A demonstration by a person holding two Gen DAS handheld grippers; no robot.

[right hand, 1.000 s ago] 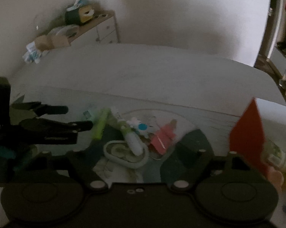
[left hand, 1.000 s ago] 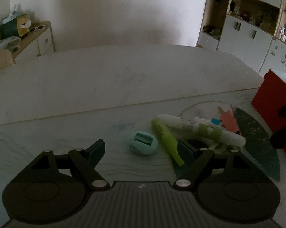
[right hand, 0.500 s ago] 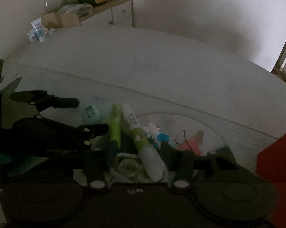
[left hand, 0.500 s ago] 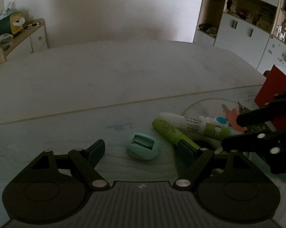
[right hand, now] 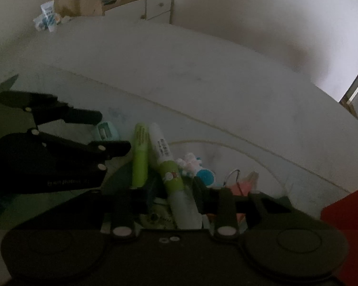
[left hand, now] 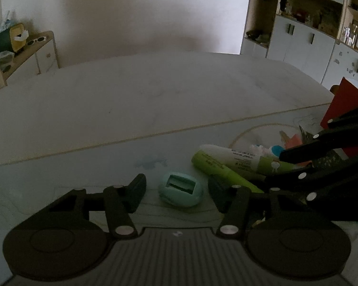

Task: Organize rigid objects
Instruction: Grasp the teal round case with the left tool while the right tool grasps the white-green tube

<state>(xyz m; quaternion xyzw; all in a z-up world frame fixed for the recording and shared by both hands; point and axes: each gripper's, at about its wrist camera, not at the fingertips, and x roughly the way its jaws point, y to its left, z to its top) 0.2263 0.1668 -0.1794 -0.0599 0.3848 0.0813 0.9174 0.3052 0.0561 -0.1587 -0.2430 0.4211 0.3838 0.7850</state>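
The right gripper (right hand: 173, 191) has just been closing and is clamped on the white-green tube (right hand: 170, 166); the left gripper (left hand: 177, 187), also closing, is held apart around the teal sharpener (left hand: 180, 190).

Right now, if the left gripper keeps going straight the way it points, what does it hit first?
Probably the small mint-green rounded plastic piece: it lies on the pale table between the left gripper fingers, which are closing but not yet touching it. Depth is hard to judge, so it might reach the tabletop first.

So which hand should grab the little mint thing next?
Left, probably. The left gripper already straddles the mint piece, jaws just closing in, not touching. The right gripper is busy around the white-and-green tube.
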